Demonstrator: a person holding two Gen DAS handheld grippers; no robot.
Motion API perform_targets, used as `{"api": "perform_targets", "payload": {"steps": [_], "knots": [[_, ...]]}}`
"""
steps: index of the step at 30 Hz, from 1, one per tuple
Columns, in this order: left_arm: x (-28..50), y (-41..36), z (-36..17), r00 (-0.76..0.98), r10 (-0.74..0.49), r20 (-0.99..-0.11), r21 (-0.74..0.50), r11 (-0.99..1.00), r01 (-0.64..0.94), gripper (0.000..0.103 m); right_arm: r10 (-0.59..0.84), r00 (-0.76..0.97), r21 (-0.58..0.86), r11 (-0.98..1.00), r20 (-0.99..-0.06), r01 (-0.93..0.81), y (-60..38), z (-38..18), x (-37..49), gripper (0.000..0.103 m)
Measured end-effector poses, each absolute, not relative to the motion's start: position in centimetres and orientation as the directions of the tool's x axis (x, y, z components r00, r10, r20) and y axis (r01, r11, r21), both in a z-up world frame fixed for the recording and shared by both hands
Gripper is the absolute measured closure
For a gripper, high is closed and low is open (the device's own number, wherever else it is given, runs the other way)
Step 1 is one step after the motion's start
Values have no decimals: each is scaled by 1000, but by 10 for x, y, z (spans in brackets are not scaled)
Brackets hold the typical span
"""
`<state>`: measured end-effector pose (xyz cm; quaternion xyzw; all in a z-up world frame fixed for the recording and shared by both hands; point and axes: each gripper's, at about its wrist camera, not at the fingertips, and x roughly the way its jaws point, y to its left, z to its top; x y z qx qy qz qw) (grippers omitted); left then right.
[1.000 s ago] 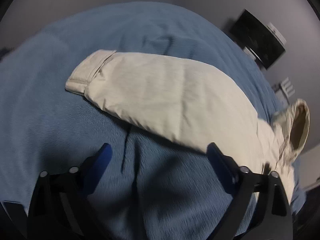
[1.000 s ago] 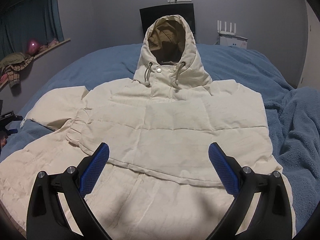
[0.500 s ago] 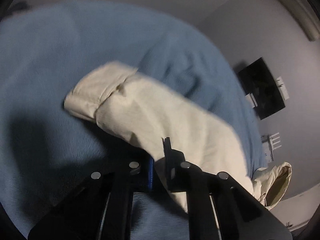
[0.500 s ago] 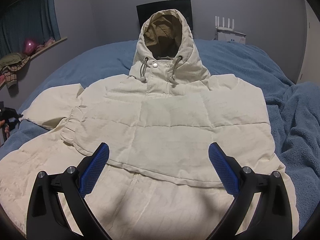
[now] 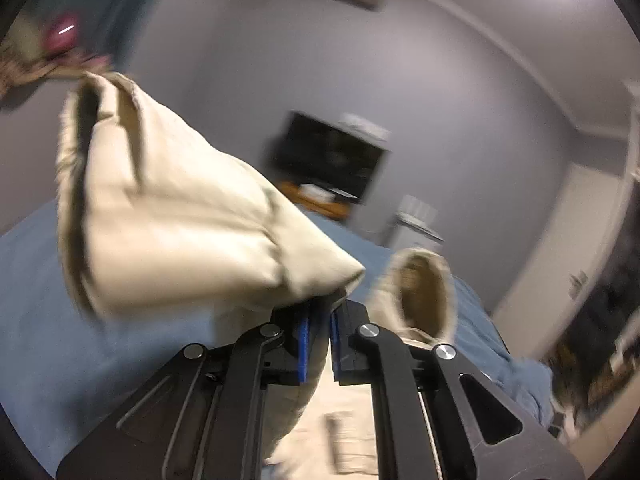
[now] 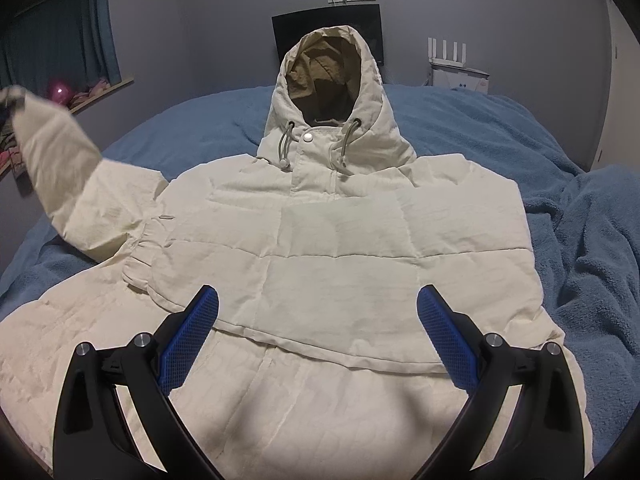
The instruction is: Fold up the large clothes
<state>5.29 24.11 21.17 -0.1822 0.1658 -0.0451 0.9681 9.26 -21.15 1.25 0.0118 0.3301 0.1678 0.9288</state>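
The left gripper [image 5: 318, 320] has its fingers [image 5: 303, 344] pressed together, pinching the cream sleeve [image 5: 168, 216], which rises to the upper left of the left wrist frame, clear of the blue bed [image 5: 80, 344]. The right gripper [image 6: 318, 320] has its fingers [image 6: 188, 340] spread wide, holding nothing, above the lower front of the jacket [image 6: 340, 256]. The jacket lies flat on the bed, front up, hood [image 6: 332, 80] at upper centre. No legible writing shows; the left wrist view is blurred.
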Motion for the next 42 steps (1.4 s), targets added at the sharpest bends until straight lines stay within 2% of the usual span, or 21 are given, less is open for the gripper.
{"api": "perform_targets", "payload": {"steps": [5, 9, 15, 19, 24, 25, 27, 28, 29, 31, 33, 35, 39, 42], "knots": [[73, 148, 221, 900, -302, -314, -276, 936, 218, 95, 301, 733, 148, 952, -610, -268, -224, 12, 95, 8], [87, 78, 203, 838, -407, -364, -227, 911, 344, 95, 285, 730, 183, 958, -621, -219, -240, 9, 101, 8], [120, 11, 138, 725, -481, -493, -215, 875, 434, 95, 312, 707, 302, 942, -635, -145, -271, 4, 112, 8], [136, -13, 87, 659, -480, -579, -211, 869, 448, 95, 314, 705, 354, 930, -636, -96, -287, 2, 116, 8], [141, -31, 58, 564, -516, -645, -243, 837, 490, 95, 303, 705, 382, 923, -642, -49, -301, -2, 119, 8], [139, -35, 52, 536, -528, -659, -250, 826, 506, 89, 303, 704, 387, 921, -642, -44, -302, -3, 119, 8], [133, -43, 39, 486, -533, -692, -252, 810, 529, 66, 304, 701, 400, 916, -645, -29, -307, -5, 120, 8], [128, -38, 36, 479, -531, -699, -250, 809, 532, 45, 304, 700, 403, 915, -646, -25, -309, -5, 121, 8], [125, -37, 38, 484, -530, -696, -246, 810, 533, 35, 304, 700, 406, 913, -646, -21, -310, -5, 121, 8], [121, -31, 42, 490, -528, -694, -246, 812, 529, 27, 258, 700, 375, 927, -666, 15, -316, -5, 122, 8], [118, -21, 45, 499, -518, -695, -239, 820, 519, 23, 263, 709, 399, 917, -654, 28, -327, -2, 120, 8], [114, -7, 47, 533, -461, -710, -190, 853, 486, 18, 252, 729, 415, 908, -637, 50, -338, 2, 117, 8], [116, 42, 38, 607, -297, -737, -94, 935, 343, 18, 292, 776, 497, 867, -558, 31, -355, 12, 108, 8], [122, 69, 15, 610, -196, -768, -69, 972, 226, 17, 336, 736, 493, 870, -587, -4, -342, 5, 116, 8]]}}
